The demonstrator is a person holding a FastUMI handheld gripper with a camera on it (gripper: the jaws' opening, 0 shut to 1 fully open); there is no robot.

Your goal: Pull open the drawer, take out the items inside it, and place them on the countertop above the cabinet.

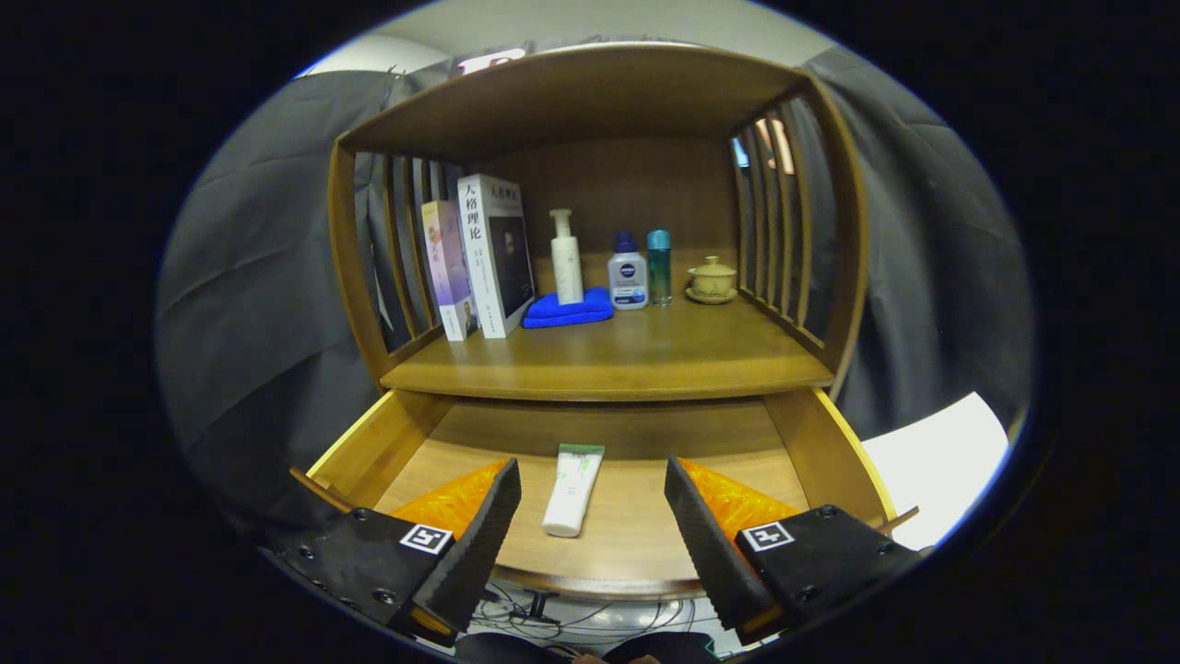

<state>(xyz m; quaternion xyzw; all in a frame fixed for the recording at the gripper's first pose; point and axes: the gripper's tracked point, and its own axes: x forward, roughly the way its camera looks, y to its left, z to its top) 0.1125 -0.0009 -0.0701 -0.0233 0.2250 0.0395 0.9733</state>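
My tool [590, 516] stands wide apart and empty above the open drawer [830, 452]. Between its fingers, just ahead, a cream tube [573, 489] lies flat on the drawer floor. Beyond is the surface [608, 355], carrying books [479, 254] and bottles [627, 272]. Risk, in my judgement: closing on the tube's rounded body may squirt it sideways.

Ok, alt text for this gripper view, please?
Open gripper hovers over a pulled-out wooden drawer, a white tube lying between its fingers. Above, the countertop holds books, bottles, a blue cloth and a cup.
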